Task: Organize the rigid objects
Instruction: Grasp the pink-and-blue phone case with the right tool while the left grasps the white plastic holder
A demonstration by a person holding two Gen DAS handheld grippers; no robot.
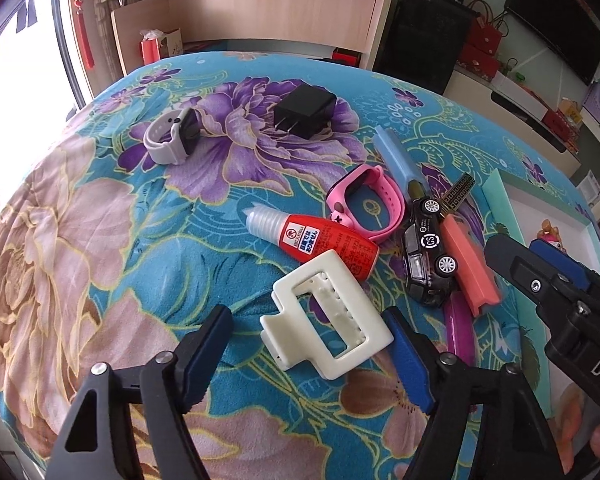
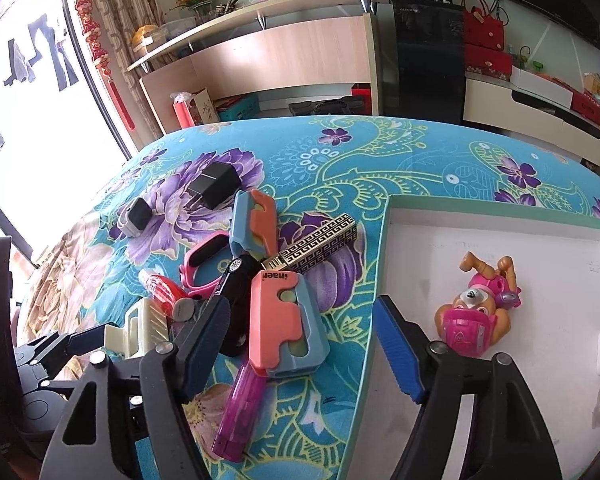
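Two tools work over a table draped in a turquoise floral cloth [image 1: 148,264]. Left tool [image 1: 308,356]: jaws parted, straddling a cream hair claw clip [image 1: 328,316] that lies flat on the cloth; the right pad [image 1: 410,364] sits just beside or against the clip's edge, the left pad [image 1: 198,360] stands clear of it, so nothing is gripped. Ahead of this tool lie a red glue bottle [image 1: 324,246] and a pink watch band [image 1: 366,208]; further ahead, a grey smartwatch [image 1: 172,136] and a black charger plug [image 1: 306,110]. To its right front rests a black toy car [image 1: 428,256] beside a salmon utility knife [image 1: 470,266].

Right tool [image 2: 300,344]: jaws parted, holding nothing. Between its fingers lies a salmon-and-blue utility knife [image 2: 284,320], with a magenta lighter [image 2: 240,412] below it; whether the left pad [image 2: 204,344] touches the knife cannot be told. The right pad [image 2: 396,348] hangs over the rim of a white tray with a mint border [image 2: 496,236], which lies to the tool's right and contains a pink toy pup figure [image 2: 480,308]. Ahead of the tool sit a gold patterned tube [image 2: 320,244] and a second blue-and-salmon knife [image 2: 254,220].
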